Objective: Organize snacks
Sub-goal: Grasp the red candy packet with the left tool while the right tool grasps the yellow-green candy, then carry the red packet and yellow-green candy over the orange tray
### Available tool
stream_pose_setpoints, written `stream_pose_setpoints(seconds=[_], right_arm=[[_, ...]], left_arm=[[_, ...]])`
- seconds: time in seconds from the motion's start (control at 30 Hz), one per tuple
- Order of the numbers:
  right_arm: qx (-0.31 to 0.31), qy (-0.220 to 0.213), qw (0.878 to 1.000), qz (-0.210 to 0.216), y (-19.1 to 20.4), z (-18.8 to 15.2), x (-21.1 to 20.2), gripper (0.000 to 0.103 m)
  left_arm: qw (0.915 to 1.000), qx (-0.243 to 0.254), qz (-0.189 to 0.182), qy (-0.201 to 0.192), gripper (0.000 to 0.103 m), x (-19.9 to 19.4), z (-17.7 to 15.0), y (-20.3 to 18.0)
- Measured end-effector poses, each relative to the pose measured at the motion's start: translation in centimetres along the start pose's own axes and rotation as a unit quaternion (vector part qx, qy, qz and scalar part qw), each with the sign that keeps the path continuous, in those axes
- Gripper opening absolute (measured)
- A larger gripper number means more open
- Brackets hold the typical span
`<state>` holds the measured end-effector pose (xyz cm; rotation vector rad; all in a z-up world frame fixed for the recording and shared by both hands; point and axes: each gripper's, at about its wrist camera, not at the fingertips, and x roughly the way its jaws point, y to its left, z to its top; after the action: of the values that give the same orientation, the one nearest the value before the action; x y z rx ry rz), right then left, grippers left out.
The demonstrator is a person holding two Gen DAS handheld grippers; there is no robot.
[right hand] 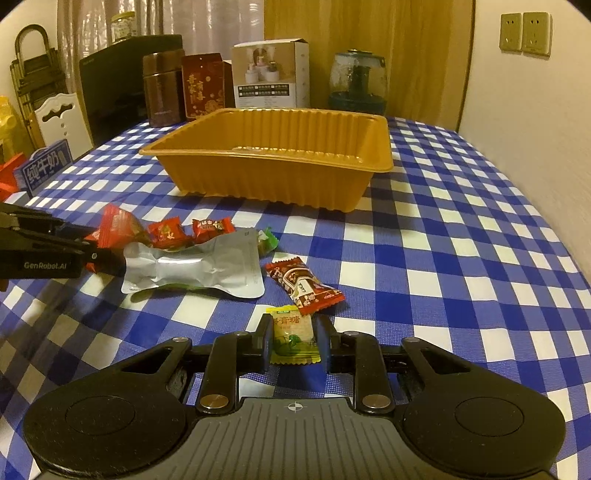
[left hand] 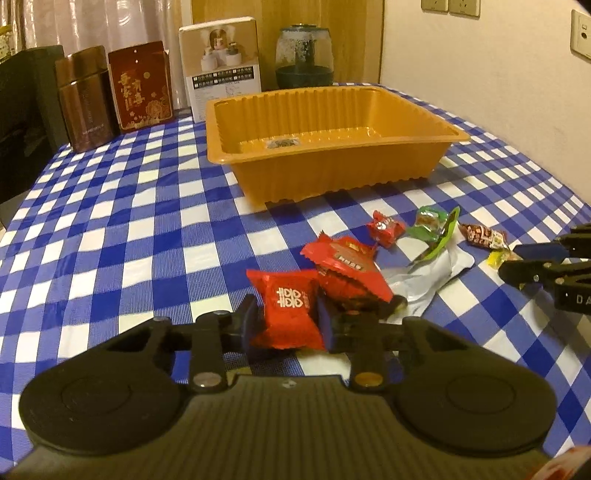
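Left wrist: left gripper [left hand: 286, 320] fingers clamp red candy packet [left hand: 286, 314]; right gripper [right hand: 294, 338] fingers pinch yellow-green candy [right hand: 293, 338], over checkered counter [left hand: 129, 221].

Home dining table [right hand: 461, 229] (checked cloth, curtains [left hand: 92, 22]).

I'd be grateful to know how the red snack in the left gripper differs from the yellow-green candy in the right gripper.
The red snack is plump and pillow-shaped with white characters; the yellow-green candy is a flatter sachet with dark print. The red snack fills the left gripper more widely than the candy fills the right gripper. Both are sealed, each clamped between fingers, outside the orange tray.
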<state>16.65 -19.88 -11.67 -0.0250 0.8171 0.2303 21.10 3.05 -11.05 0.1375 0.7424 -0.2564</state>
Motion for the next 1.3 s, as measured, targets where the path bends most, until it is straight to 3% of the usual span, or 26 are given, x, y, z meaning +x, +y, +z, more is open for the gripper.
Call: stream_pose_setpoints(seconds=[0.03,0.3,0.6,0.97,1.3], right_arm=[[0.003,0.001,1.0,0.0,0.0,0.0,0.0,0.025],[0.045,0.007,0.999,0.013,-0.4,0.5,-0.2,0.025],[0.053,-0.023,0.998,0.022,1.0,2.4,-1.6,0.025],[0.074,-0.054,0.995,0.029,2.1,4.8,-3.1,0.025],[0.069,-0.088,0.993,0.03,2.5,7.6,-3.8,0.025]], left_arm=[[1.0,-0.003,-0.002,0.002,0.023,-0.1,-0.1,0.0],[0.9998,-0.019,0.007,0.007,0.023,-2.3,-0.3,0.2],[0.9988,-0.041,0.021,-0.017,0.023,-5.3,1.2,1.1],[0.9986,-0.035,-0.005,-0.038,0.023,-6.4,3.4,-0.2],[0.9973,-0.026,-0.025,-0.064,0.023,-5.8,7.4,-1.6]])
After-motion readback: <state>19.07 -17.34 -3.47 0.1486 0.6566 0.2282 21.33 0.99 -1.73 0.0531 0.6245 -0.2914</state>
